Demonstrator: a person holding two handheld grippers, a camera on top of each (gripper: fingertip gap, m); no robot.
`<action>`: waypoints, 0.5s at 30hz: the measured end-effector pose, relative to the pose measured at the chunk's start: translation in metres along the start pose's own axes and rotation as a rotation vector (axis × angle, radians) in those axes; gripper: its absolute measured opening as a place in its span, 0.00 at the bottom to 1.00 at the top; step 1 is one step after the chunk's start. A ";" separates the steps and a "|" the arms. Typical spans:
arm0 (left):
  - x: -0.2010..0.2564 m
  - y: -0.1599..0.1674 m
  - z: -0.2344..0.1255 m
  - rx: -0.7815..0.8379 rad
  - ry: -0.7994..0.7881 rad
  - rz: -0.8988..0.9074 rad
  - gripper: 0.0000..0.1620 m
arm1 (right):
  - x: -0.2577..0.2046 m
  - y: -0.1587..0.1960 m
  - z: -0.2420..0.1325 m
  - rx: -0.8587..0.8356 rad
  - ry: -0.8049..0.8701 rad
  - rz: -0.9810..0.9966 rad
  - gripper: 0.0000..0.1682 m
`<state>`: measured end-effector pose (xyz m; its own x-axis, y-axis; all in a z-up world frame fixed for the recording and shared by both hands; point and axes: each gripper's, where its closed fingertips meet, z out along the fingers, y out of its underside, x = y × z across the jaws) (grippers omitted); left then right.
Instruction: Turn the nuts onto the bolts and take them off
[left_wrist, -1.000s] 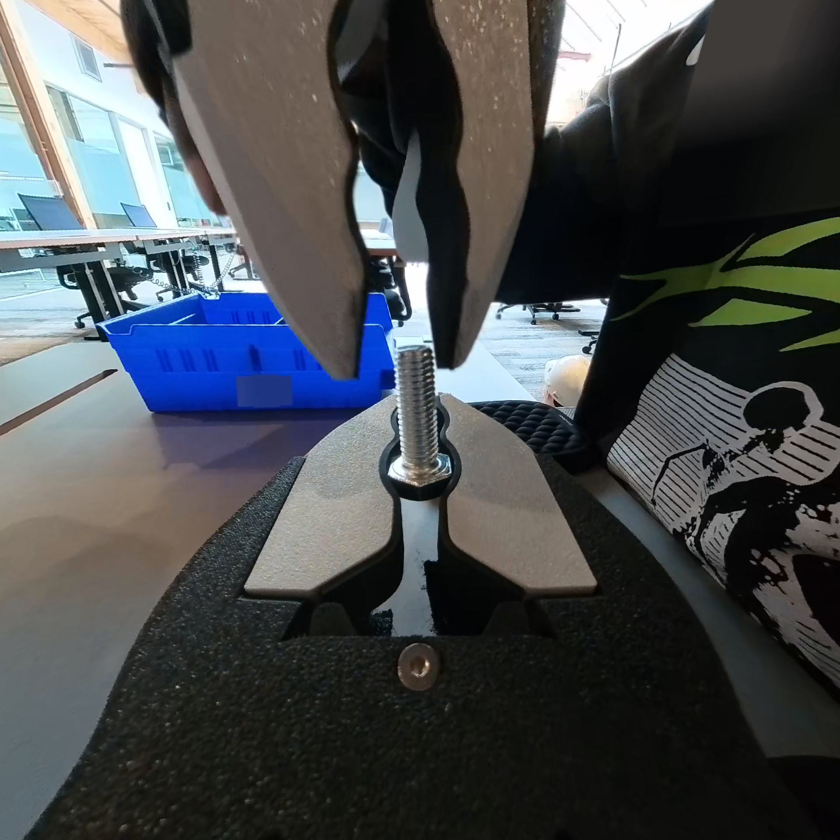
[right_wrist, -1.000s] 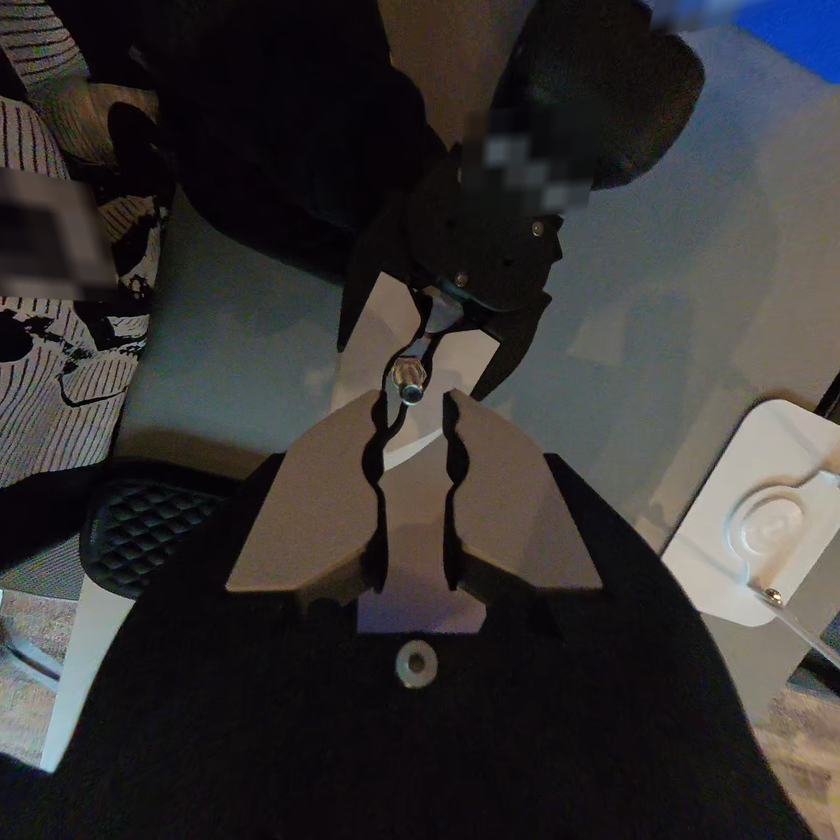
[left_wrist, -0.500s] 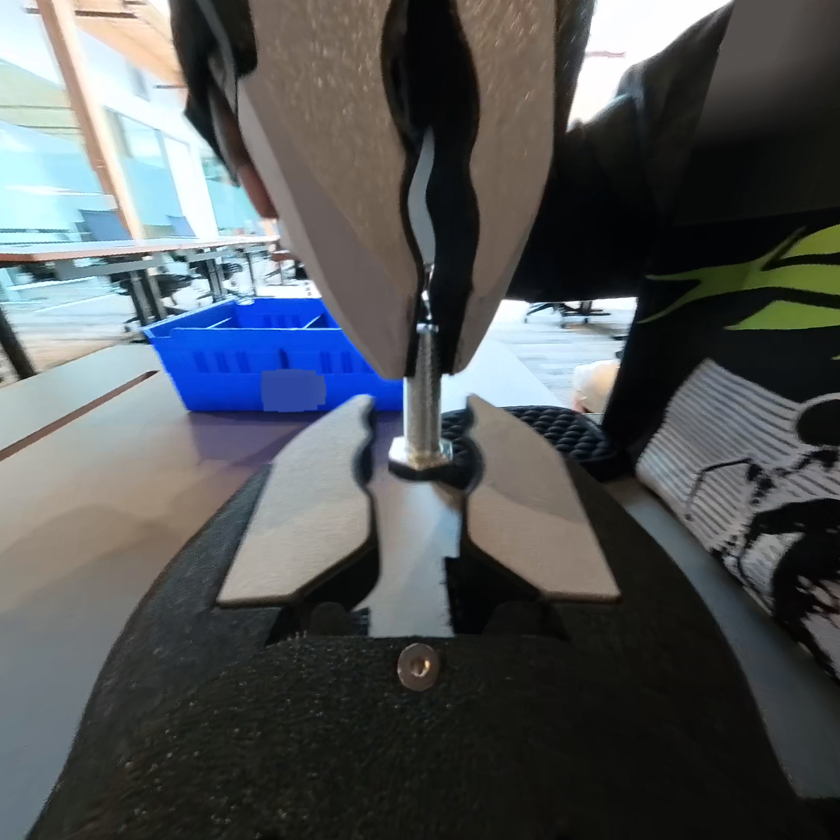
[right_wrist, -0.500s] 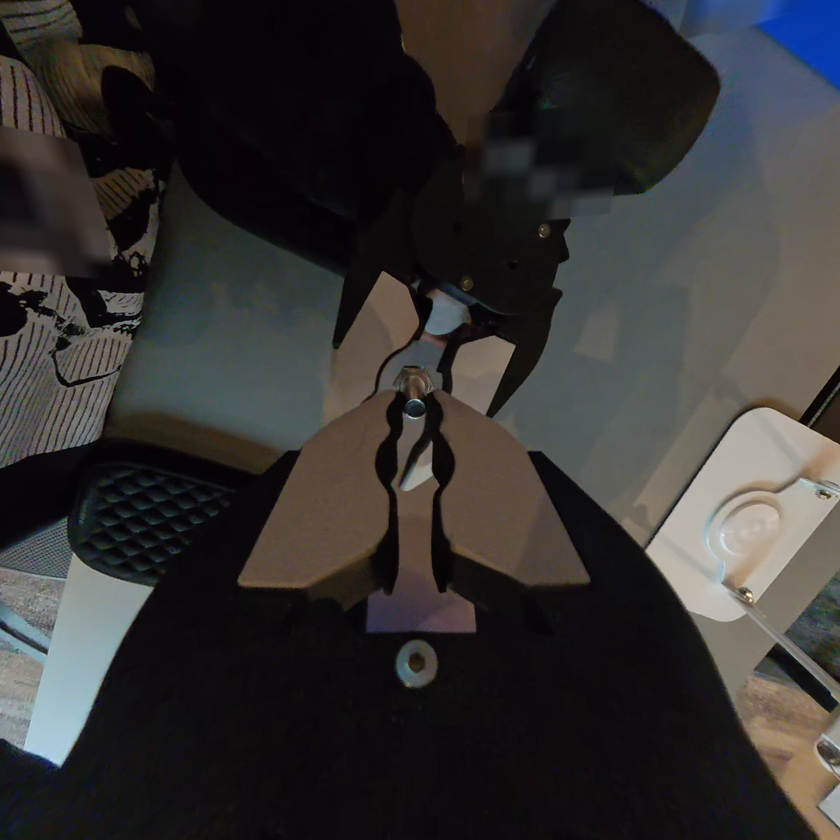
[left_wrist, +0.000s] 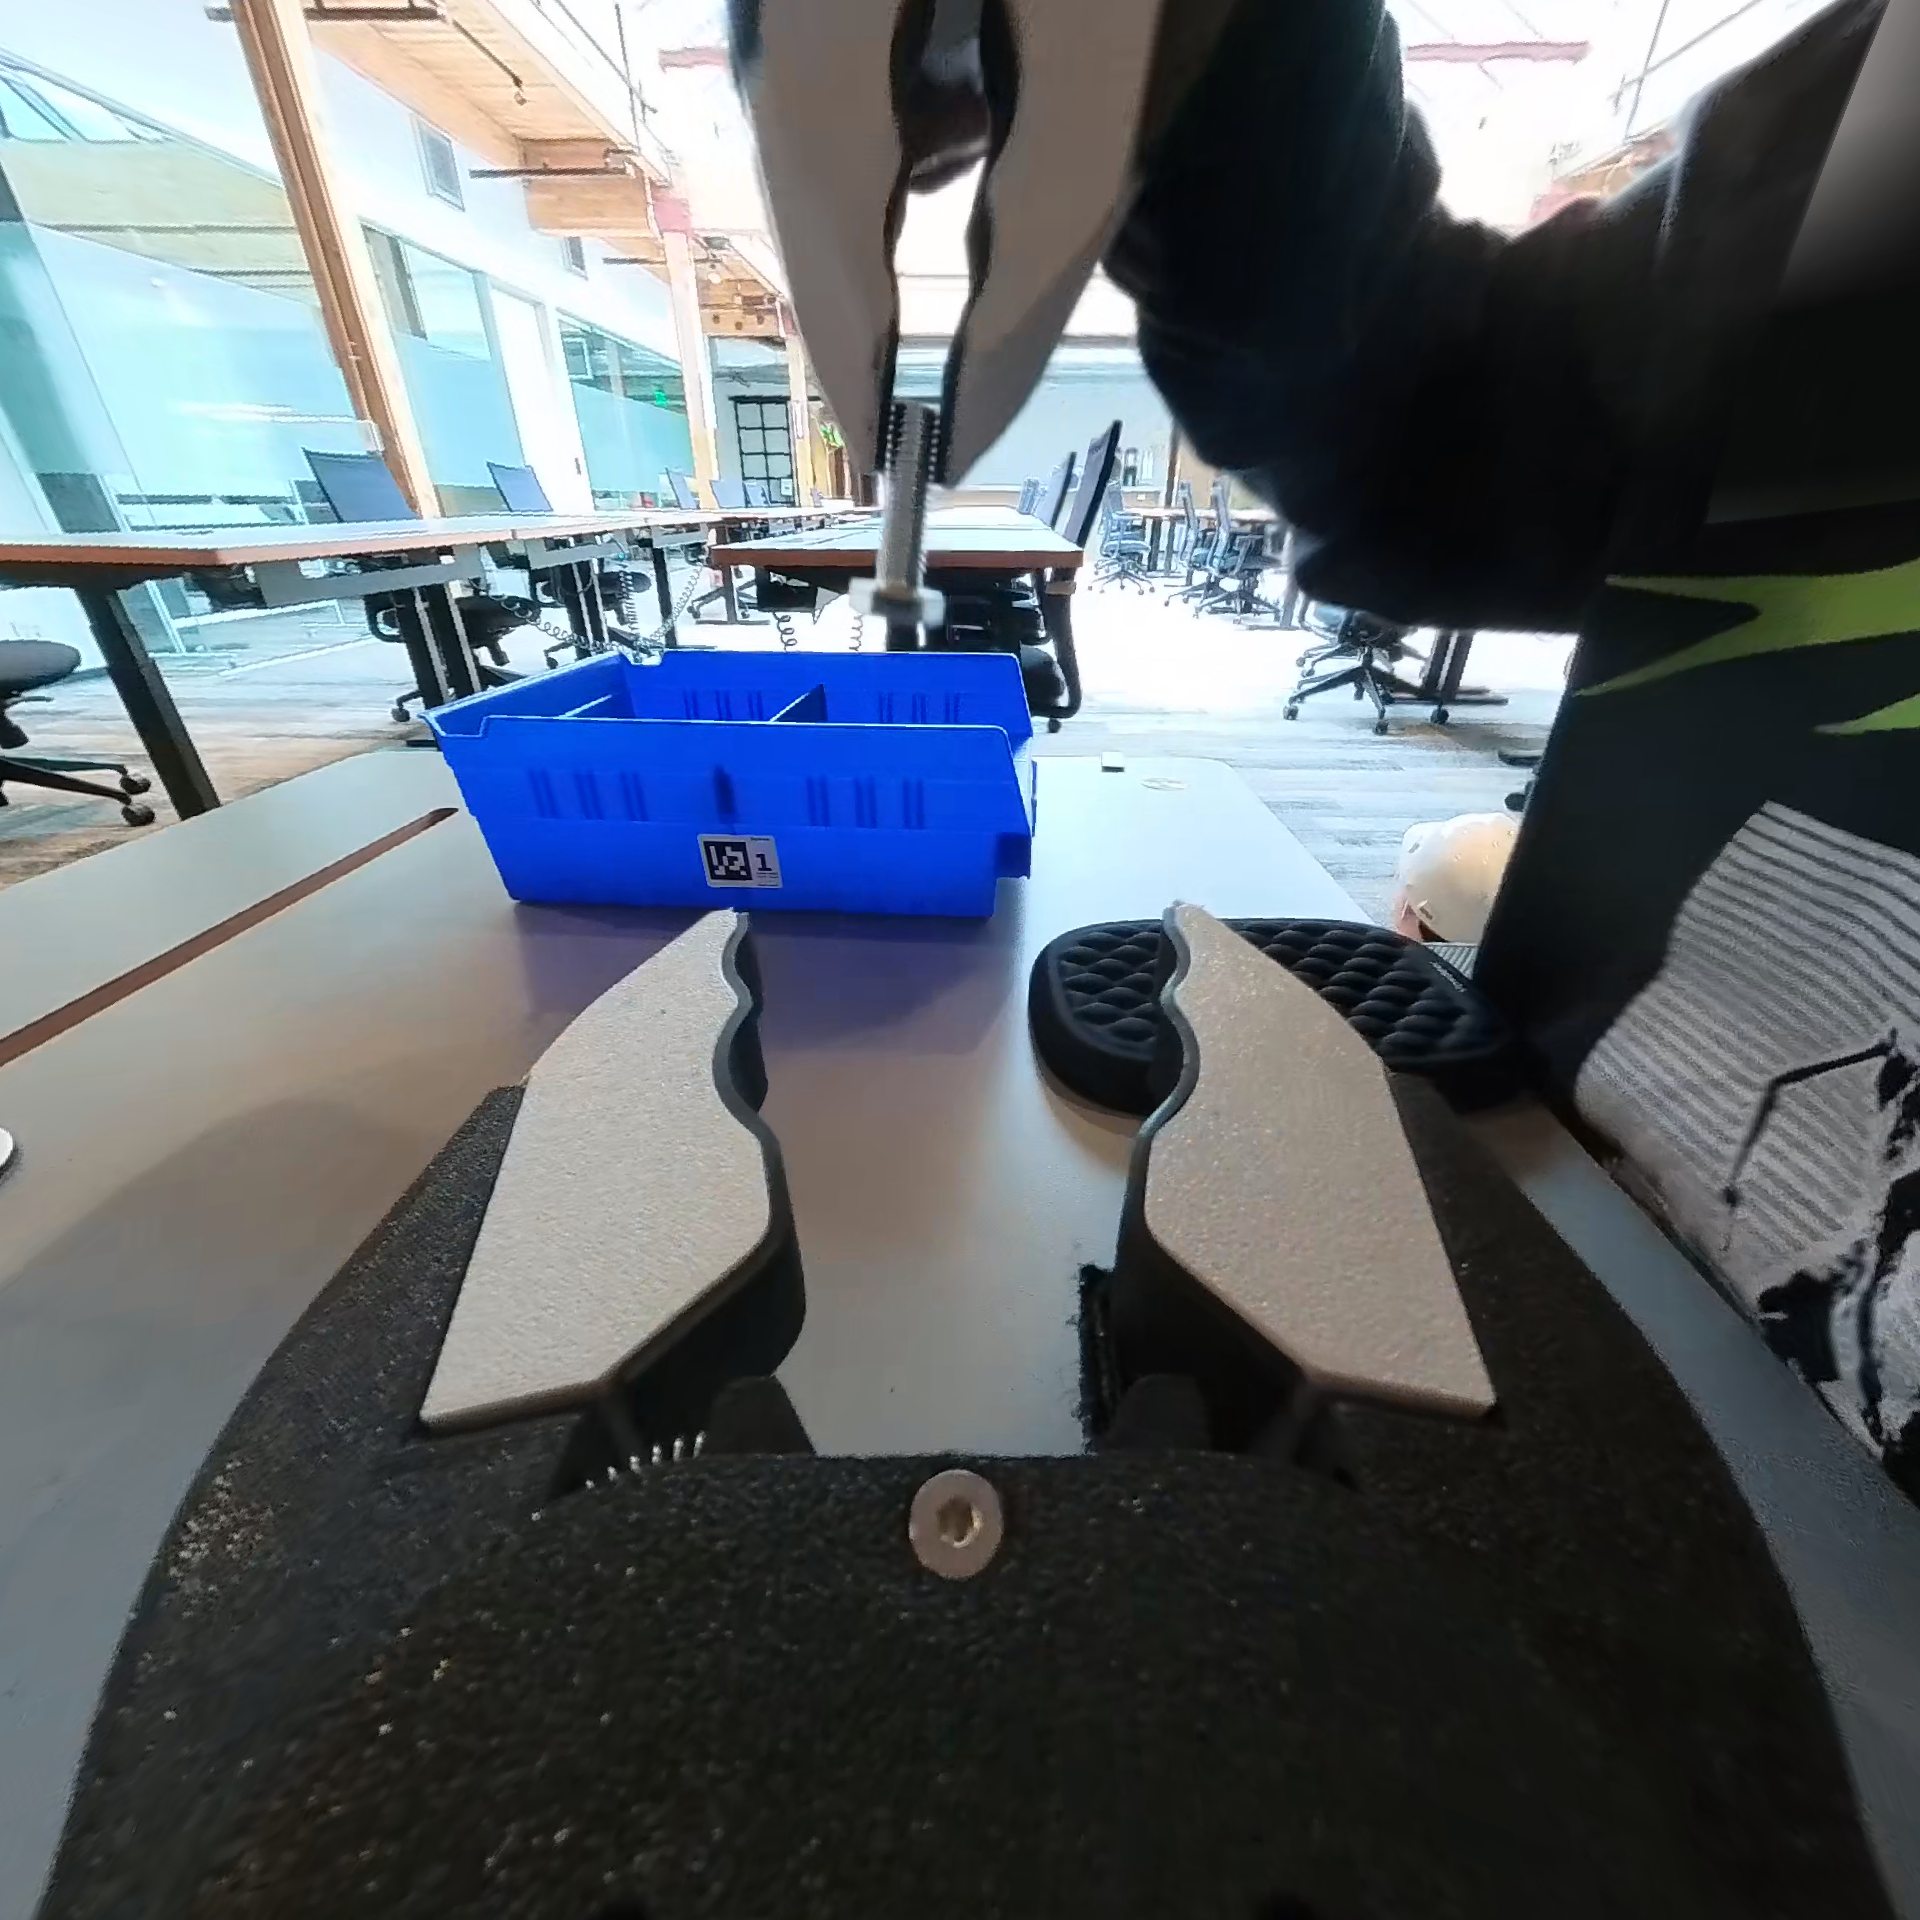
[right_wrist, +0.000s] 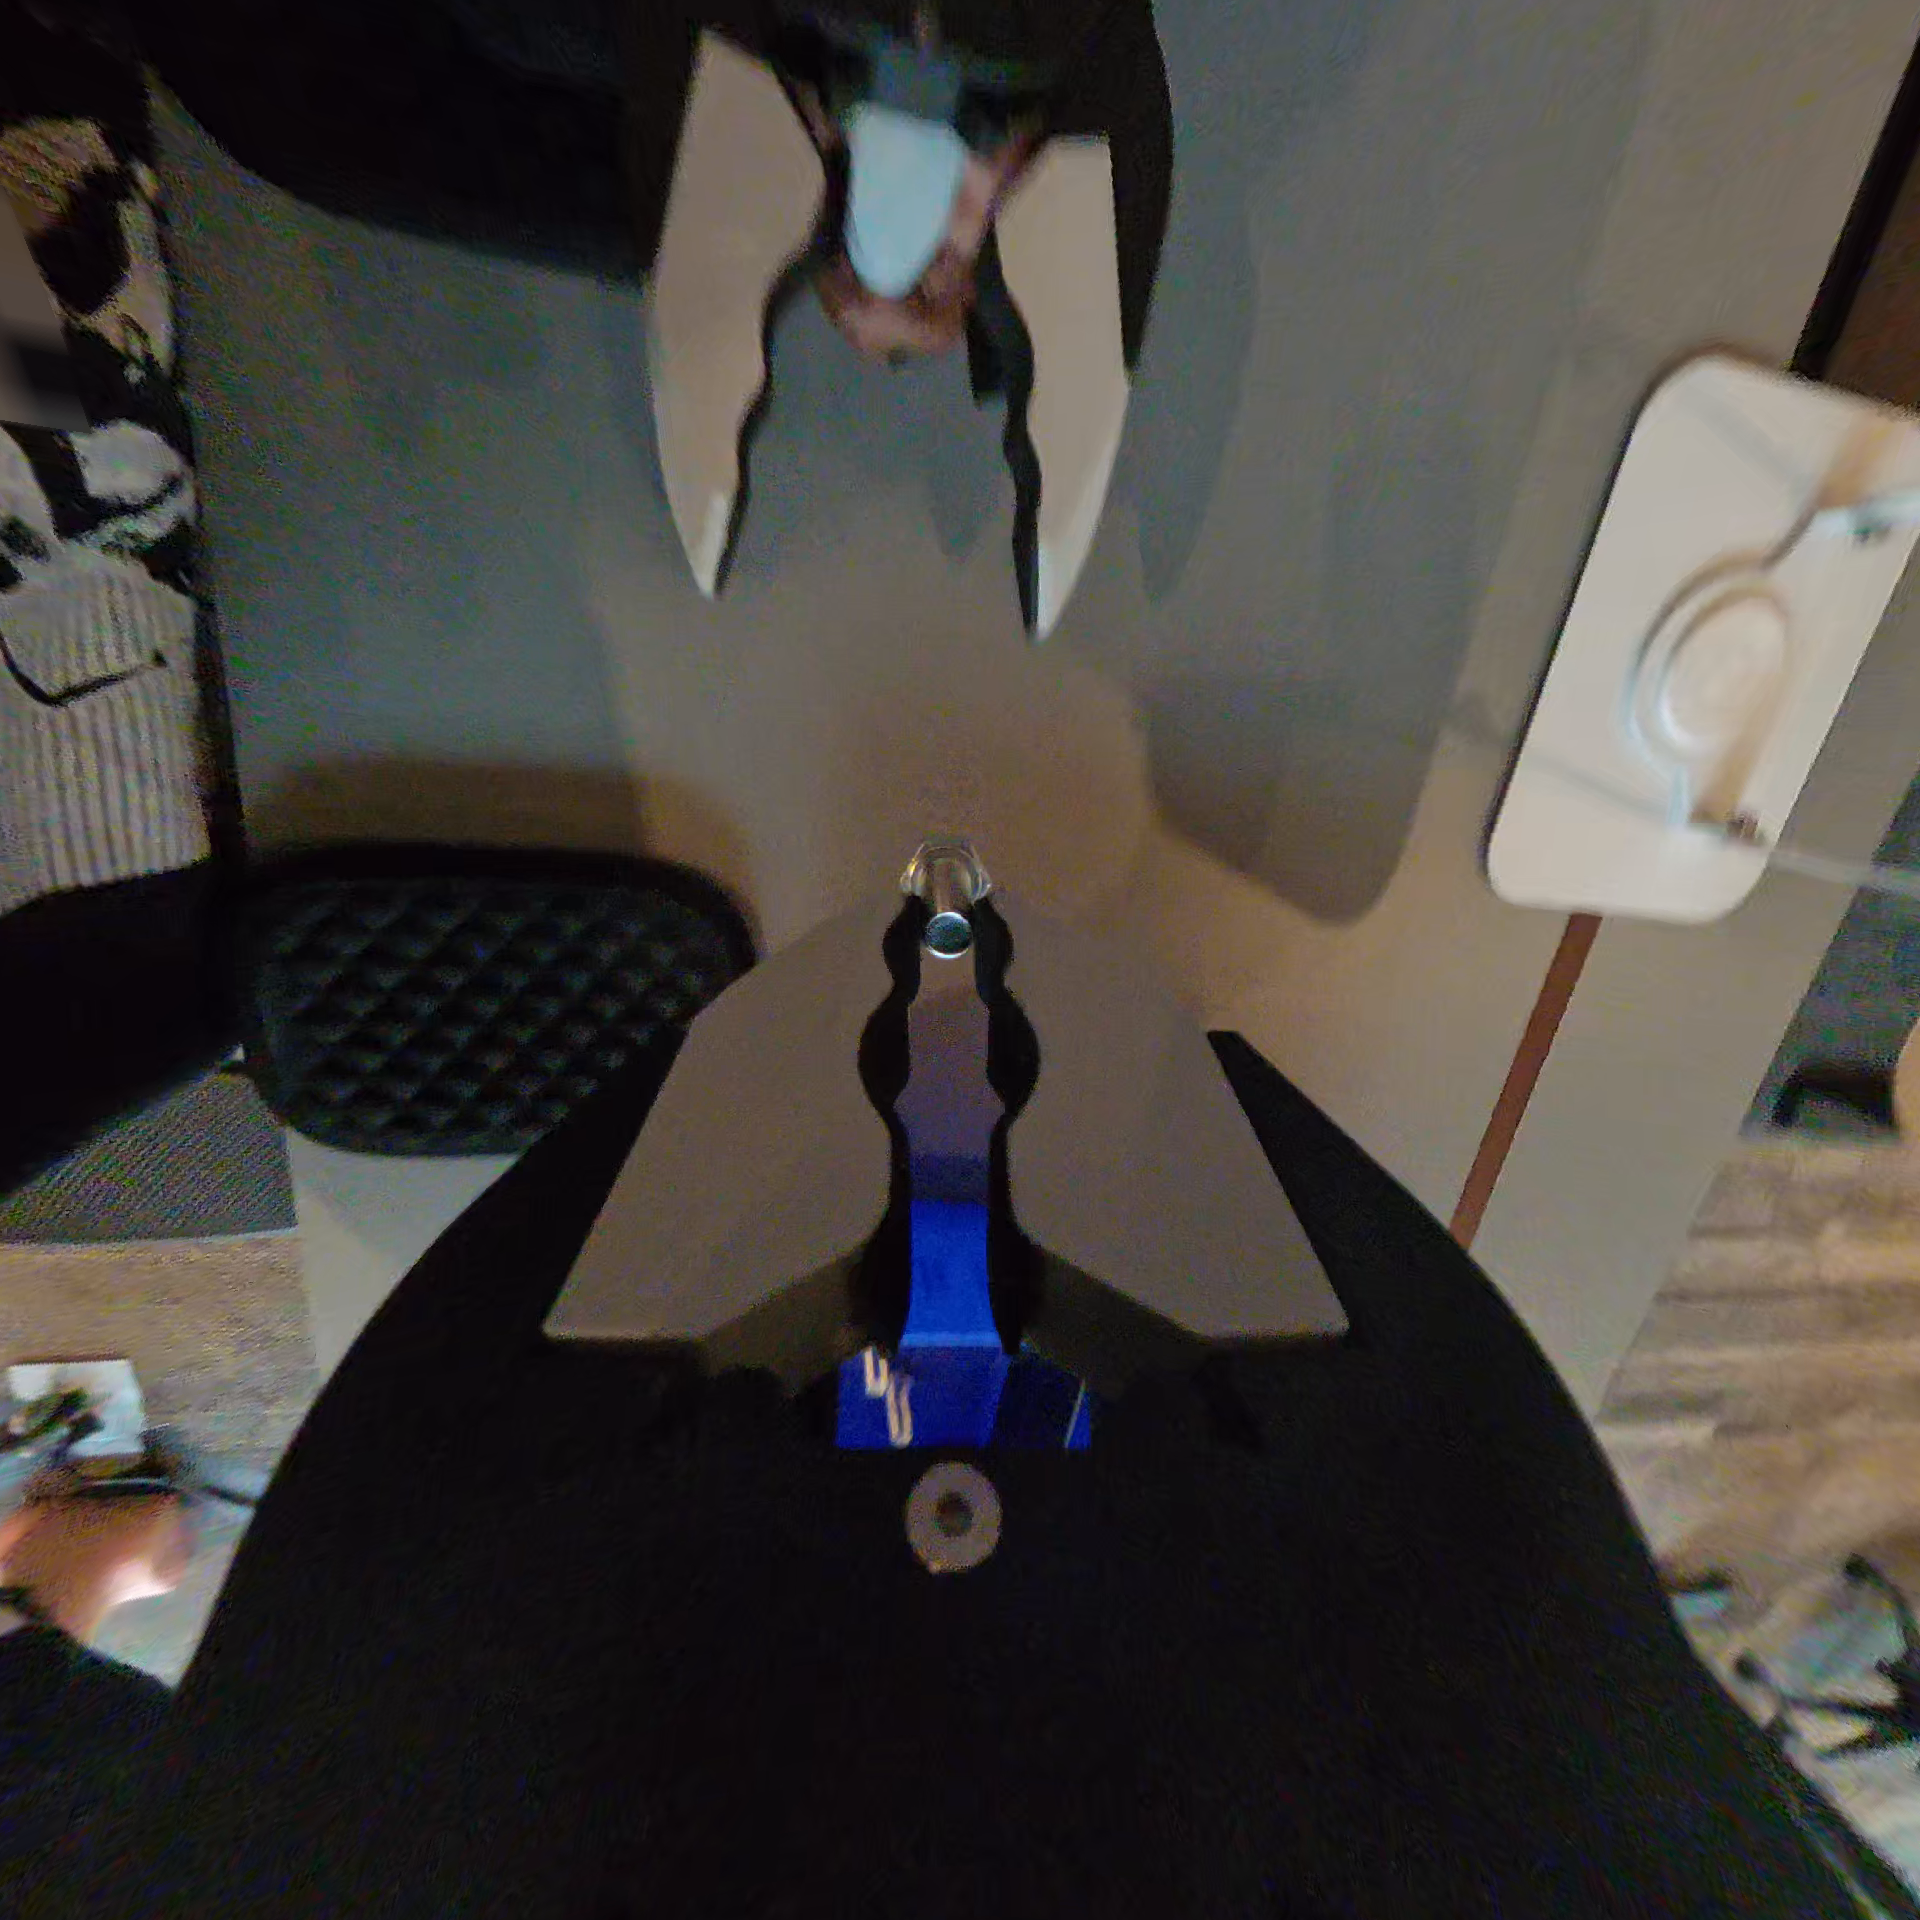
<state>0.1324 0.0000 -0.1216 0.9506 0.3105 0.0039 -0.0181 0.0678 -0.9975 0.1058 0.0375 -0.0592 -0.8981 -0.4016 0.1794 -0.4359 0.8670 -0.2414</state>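
A silver bolt (left_wrist: 902, 520) hangs upright in the air, with a hex piece (left_wrist: 898, 601) at its lower end. My right gripper (left_wrist: 914, 457) comes down from above and is shut on the bolt's threaded top end. In the right wrist view I see the bolt end-on (right_wrist: 945, 928) pinched between the tips of the right gripper (right_wrist: 945, 914). My left gripper (left_wrist: 951, 930) is open and empty, low over the grey table (left_wrist: 260, 1091), nearer than and below the bolt. It also shows in the right wrist view (right_wrist: 873, 603), jaws wide apart.
A blue divided bin (left_wrist: 748, 800) stands on the table beyond the bolt. A black quilted pad (left_wrist: 1309, 997) lies at the right table edge, next to a person's torso (left_wrist: 1714, 1039). A white plate fixture (right_wrist: 1683, 665) sits near the table's side.
My left gripper has opened and let go of the bolt's hex end, then drawn back. My right gripper has shut on the threaded end and lifted the bolt up and away.
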 end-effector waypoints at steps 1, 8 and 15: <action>0.000 0.000 0.000 0.000 0.002 -0.001 0.44 | 0.000 0.014 -0.004 -0.025 0.010 0.033 0.05; -0.002 -0.003 -0.003 0.014 -0.009 0.002 0.42 | -0.010 0.134 -0.020 -0.194 0.045 0.331 0.05; -0.002 -0.002 -0.003 0.011 -0.008 -0.002 0.41 | -0.035 0.231 -0.006 -0.267 0.026 0.598 0.05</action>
<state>0.1311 -0.0036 -0.1195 0.9482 0.3176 0.0060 -0.0201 0.0786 -0.9967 0.0368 0.2539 -0.1161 -0.9778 0.1773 0.1115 0.1712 0.9833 -0.0625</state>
